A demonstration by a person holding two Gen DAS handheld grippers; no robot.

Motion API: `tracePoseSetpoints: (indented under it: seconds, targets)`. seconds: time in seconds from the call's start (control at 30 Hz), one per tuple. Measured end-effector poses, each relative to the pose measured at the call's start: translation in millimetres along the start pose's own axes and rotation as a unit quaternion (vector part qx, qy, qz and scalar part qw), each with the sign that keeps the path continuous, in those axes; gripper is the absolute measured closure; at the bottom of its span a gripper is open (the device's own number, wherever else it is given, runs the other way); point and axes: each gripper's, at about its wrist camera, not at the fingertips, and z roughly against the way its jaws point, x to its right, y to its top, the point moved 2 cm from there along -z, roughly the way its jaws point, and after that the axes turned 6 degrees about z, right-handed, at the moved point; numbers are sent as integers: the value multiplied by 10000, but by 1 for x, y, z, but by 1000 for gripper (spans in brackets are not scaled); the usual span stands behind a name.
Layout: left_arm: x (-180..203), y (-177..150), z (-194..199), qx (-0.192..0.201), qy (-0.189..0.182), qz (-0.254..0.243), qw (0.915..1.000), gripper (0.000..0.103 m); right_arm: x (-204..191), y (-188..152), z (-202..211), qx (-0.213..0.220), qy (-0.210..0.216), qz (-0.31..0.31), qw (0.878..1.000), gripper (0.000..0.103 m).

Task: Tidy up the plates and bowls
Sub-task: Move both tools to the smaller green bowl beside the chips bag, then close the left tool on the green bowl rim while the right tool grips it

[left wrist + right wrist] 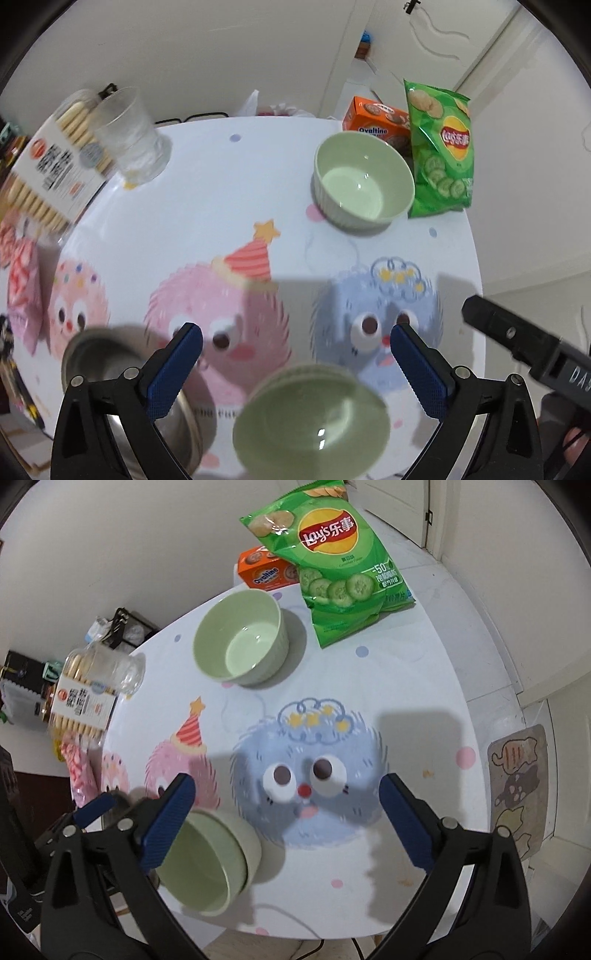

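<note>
Both grippers point steeply down over the table (424, 672). The left gripper (295, 341) and the right gripper (286, 794) gape wide, holding nothing. One green bowl (207, 864) sits at seven o'clock, another (240, 638) at eleven. The chip bag (332, 557) reads "Lay's"; the orange box (262, 570) reads "Ovaltine".

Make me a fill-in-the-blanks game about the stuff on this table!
1. The pale green ceramic bowl beside the green crisp bag holds ____.
2. The box behind that bowl is coloured ____.
3. The cartoon pink monster on the tablecloth wears a striped party ____.

Missing words: nothing; orange; hat
</note>
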Motion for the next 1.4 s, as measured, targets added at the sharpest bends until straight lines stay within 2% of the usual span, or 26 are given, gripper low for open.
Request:
tracePoseSetpoints:
  seconds: [0.17, 0.47, 0.83, 0.87, 0.93, 0.97, 1.0, 1.13, 1.2, 1.27, 1.33, 1.4]
  targets:
    - [5, 36, -23, -171, 57, -141, 9997, 0, 0, 26, -18, -50, -79, -245, 9997, 3]
    - [15, 83, -57, -349, 68, -345, 9988, 0, 0, 71, -47, -110, 23, -813, 9966, 3]
    - [25, 111, -91, -614, 13, -442, 9971, 1, -1, 103, -82, -228, -112, -1179, 9927, 3]
    - [26, 112, -92, -616, 12, -467, 9970, 3, -1, 104, -83, -241, -122, -1200, 9924, 4]
    - [28, 114, -96, -613, 31, -520, 9968, 11, 0, 106, -88, -289, -99, -1260, 9916, 13]
    - [29, 115, -99, -643, 54, -527, 9965, 18, -1, 106, -90, -321, -69, -1311, 9908, 21]
    - [29, 115, -101, -674, 62, -519, 9964, 23, 0, 106, -92, -348, -39, -1359, 9901, 25]
    - [30, 119, -111, -782, 7, -533, 9955, 38, -2, 107, -98, -412, 4, -1386, 9895, 28]
    - [29, 119, -115, -856, -22, -516, 9950, 55, -2, 107, -101, -449, 14, -1391, 9893, 53]
    - [27, 120, -118, -899, -51, -475, 9948, 59, -4, 108, -105, -520, 33, -1363, 9893, 61]
    - [27, 123, -122, -906, -58, -508, 9946, 61, -6, 108, -107, -544, 23, -1315, 9898, 61]
    - [29, 124, -123, -900, -103, -536, 9944, 69, -8, 109, -109, -544, -48, -1266, 9904, 67]
